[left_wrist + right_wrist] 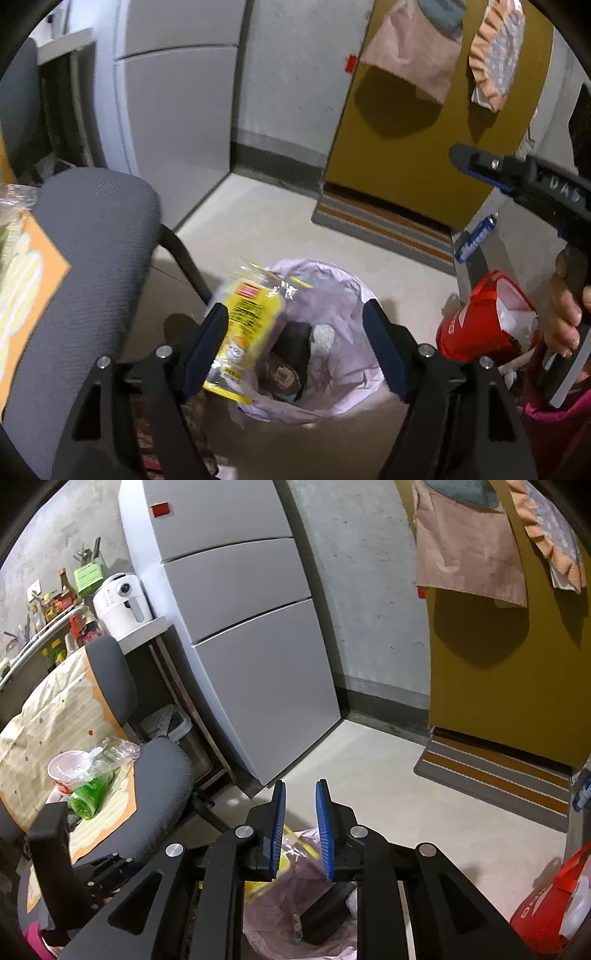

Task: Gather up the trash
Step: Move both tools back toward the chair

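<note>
My left gripper (295, 354) hung over the bin (332, 376), its fingers spread wide. The yellow wrapper (245, 325) lay against the inner face of the left finger (207, 350), and the right finger stood well apart from it. I could not tell whether the wrapper was stuck to the pad or already loose. It sat at the bin's left rim, half over the pale liner. Inside the bin that view showed dark trash and a white crumpled piece.

My right gripper (300, 830) held nothing; its blue pads (277, 827) stood apart with a clear gap between them. Below them I saw the same bin (280, 908) and a strip of the wrapper (284, 864) at its left edge.

Only the right view showed the table: on its cloth (48, 716), near the edge by the chair (162, 775), a white cup (68, 768), crumpled clear plastic (114, 753) and a green bottle (88, 797) lying on its side, all touching or just beside one another. It also showed the fridge (251, 664) in full and a white air fryer (122, 602) beside it.

Only the left view showed the hand (561, 317) gripping the right gripper's handle, with a red bag (476, 328) on the floor just right of the bin. The right view caught that bag (546, 912) at its lower right corner
</note>
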{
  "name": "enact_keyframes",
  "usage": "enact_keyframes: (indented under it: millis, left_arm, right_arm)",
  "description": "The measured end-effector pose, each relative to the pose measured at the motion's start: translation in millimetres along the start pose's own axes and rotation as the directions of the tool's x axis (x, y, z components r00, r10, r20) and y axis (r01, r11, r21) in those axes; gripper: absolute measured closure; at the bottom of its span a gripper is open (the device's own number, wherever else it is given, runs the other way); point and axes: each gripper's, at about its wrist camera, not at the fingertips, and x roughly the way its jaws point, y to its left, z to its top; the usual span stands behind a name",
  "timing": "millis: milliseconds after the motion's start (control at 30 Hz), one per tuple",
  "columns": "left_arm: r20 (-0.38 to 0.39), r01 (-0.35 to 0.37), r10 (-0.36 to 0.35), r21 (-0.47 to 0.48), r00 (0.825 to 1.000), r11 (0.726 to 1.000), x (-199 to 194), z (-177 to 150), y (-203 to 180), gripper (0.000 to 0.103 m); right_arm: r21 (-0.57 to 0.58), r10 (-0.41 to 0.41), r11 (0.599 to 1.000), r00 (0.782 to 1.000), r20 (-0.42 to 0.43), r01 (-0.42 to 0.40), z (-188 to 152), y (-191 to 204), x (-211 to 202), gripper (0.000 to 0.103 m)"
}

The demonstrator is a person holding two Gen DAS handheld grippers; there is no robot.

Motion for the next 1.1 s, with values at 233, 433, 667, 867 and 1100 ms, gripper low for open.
enact_keyframes:
  millis: [233, 433, 667, 867, 1100]
  left_arm:
    - [0.094, -0.065, 0.071, -0.07, 0.993, 0.995, -43.3, -2.6, 25.3, 0.03]
    - [0.157, -0.158, 0.177, -0.125, 0.972, 0.979, -81.8, -9.9, 44.6, 0.03]
    - [0.196, -0.28, 0.32, -0.206, 0.927, 0.938, -119.3, -29.9, 69.2, 0.03]
    - [0.179, -0.352, 0.417, -0.307, 0.891, 0.884, -148.2, -55.2, 103.6, 0.03]
    - [0.144, -0.445, 0.548, -0.436, 0.824, 0.782, -191.0, -92.6, 143.1, 0.027]
  right_arm:
    - [-0.052, 0.022, 0.998, 1.0, 0.007, -0.021, 0.7, 26.7, -8.9, 0.083]
    - [-0.106, 0.048, 0.993, 0.999, -0.023, -0.05, -5.1, 53.2, -4.9, 0.08]
    - [-0.192, 0.101, 0.974, 0.989, -0.111, -0.121, -30.8, 82.9, 29.6, 0.07]
    - [-0.215, 0.108, 0.964, 0.969, -0.222, -0.157, -65.7, 99.4, 72.2, 0.07]
    - [-0.303, 0.173, 0.927, 0.969, -0.178, -0.221, -57.0, 139.1, 66.5, 0.067]
